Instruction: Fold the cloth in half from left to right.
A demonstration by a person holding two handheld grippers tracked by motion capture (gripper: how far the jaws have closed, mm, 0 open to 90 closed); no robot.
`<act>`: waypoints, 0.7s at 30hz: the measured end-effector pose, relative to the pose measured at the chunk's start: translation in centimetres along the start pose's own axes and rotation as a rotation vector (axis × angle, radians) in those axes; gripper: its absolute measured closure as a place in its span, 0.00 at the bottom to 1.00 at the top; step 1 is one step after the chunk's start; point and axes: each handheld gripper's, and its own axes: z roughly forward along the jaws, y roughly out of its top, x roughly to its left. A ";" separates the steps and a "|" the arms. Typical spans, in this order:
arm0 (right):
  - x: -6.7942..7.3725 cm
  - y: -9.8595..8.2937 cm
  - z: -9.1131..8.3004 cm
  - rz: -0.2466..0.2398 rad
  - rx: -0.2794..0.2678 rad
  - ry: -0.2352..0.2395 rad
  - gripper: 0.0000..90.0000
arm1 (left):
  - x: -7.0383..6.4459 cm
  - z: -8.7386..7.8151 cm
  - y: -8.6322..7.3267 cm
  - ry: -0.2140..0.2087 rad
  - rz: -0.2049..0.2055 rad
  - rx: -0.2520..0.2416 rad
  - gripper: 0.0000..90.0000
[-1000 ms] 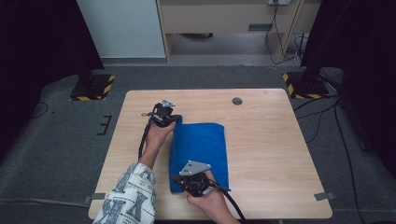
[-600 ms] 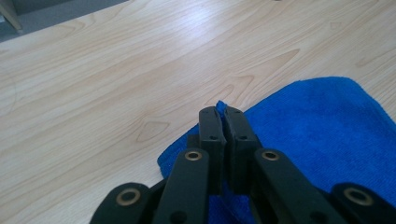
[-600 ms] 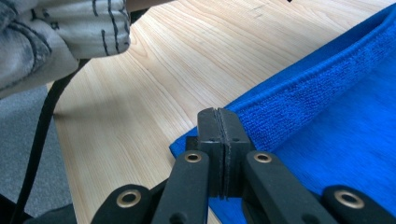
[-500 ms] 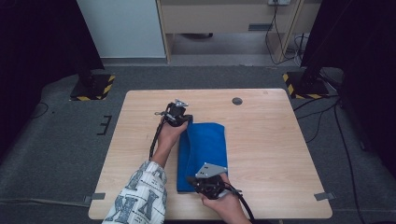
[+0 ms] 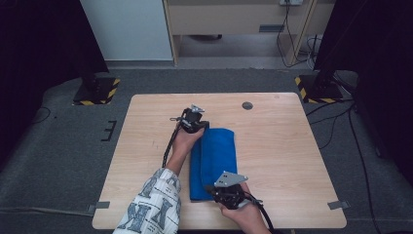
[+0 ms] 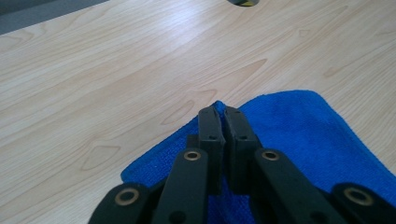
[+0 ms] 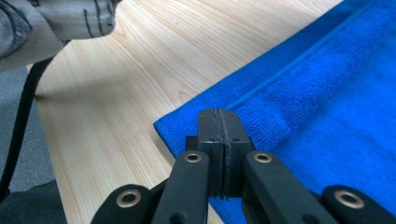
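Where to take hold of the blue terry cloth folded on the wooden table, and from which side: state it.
Grip the folded blue terry cloth at its two left-hand corners, far and near. Come in low from the left, jaws almost flat to the light wooden table. The cloth lies flat, and only its edges and corners give thin layers to pinch.

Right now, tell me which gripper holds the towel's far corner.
The left gripper: its jaws pinch the blue towel at the far corner, while the right gripper clamps the near corner.

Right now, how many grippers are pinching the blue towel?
2. The left hand-held gripper pinches the blue towel at its far left corner; the right hand-held gripper pinches its near edge. Both look shut on the cloth.
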 end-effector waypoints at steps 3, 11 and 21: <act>-0.3 -0.4 -0.3 0.008 0.005 -0.004 1.00 | -0.3 0.2 0.2 -0.003 -0.004 -0.004 0.96; -0.3 -0.9 -1.4 0.007 0.002 -0.014 1.00 | -0.9 0.8 0.3 -0.014 -0.016 -0.011 0.96; -0.7 -1.2 -2.4 0.012 0.002 -0.022 1.00 | -2.0 1.9 0.7 -0.032 -0.012 -0.009 0.96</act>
